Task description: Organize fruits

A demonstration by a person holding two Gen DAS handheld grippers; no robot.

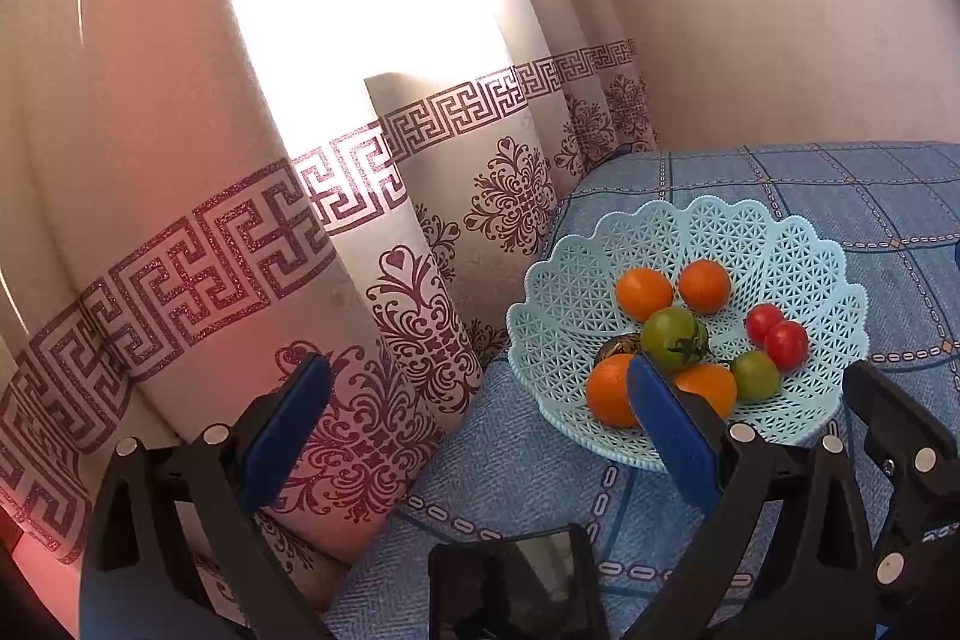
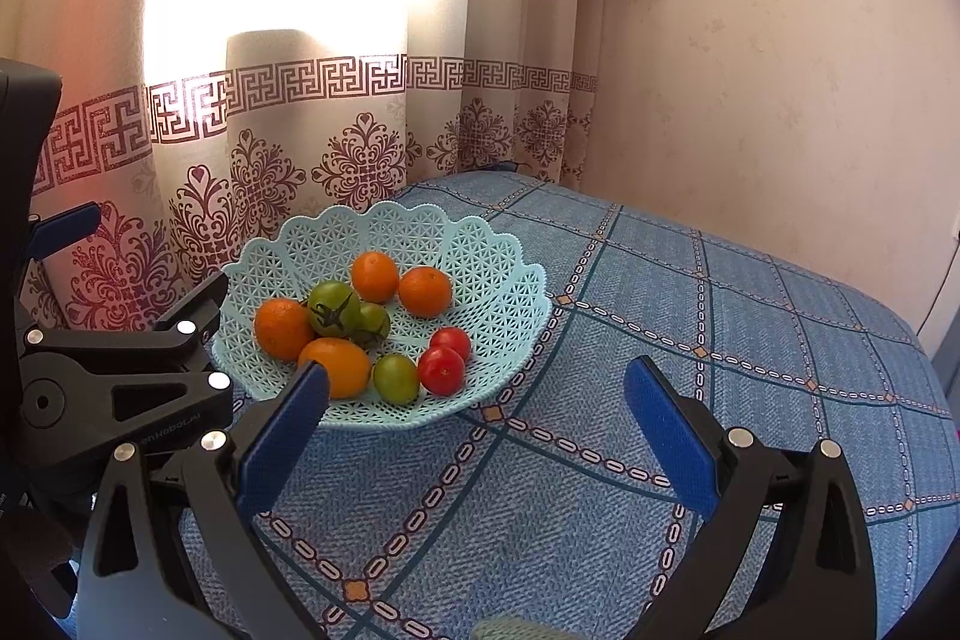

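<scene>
On table [image 2: 750, 340], near curtain: pale blue lattice basket [image 2: 492, 250]
Basket contents: 4 orange fruits [image 2: 425, 290], 3 green tomatoes [image 2: 333, 308], 2 red tomatoes [image 2: 441, 370], all touching or close
Left claw [image 1: 474, 394]: spread wide, empty, beside basket
Right claw [image 2: 474, 394]: spread wide, empty, above cloth

the only lettering is a short line of small pale characters on the black body of the left gripper [image 2: 66, 274], seen at the left edge of the right wrist view. it appears mirrored or upside down and is too small to read. nothing else in either view carries words, numbers, labels or brand marks.
</scene>
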